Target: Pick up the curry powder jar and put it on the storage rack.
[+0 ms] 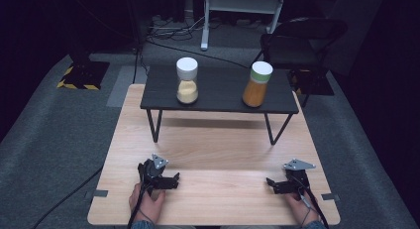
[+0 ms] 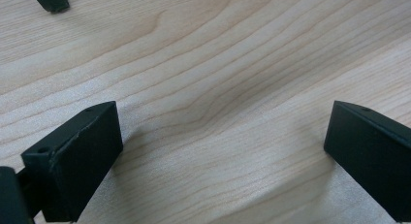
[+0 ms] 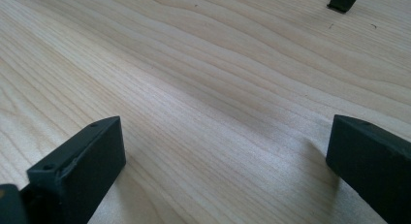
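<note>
Two jars stand on a low black shelf [image 1: 218, 90] at the far side of the wooden table [image 1: 218, 140]. The left jar [image 1: 187, 85] has a white lid and holds pale yellow grains. The right jar [image 1: 257, 87] has a white lid with a green band and holds something orange. My left gripper [image 1: 168, 180] [image 2: 223, 132] rests near the table's front edge, open with bare wood between its jaws. At the front right, my right gripper [image 1: 275, 185] [image 3: 225, 136] is open too and holds nothing. Both grippers are well short of the shelf.
The shelf stands on thin black legs; one foot [image 2: 51, 0] shows in the left gripper view and another foot [image 3: 344, 0] in the right gripper view. A dark chair [image 1: 302, 40] and cables lie on the floor behind the table. Tape tabs mark the table's front corners.
</note>
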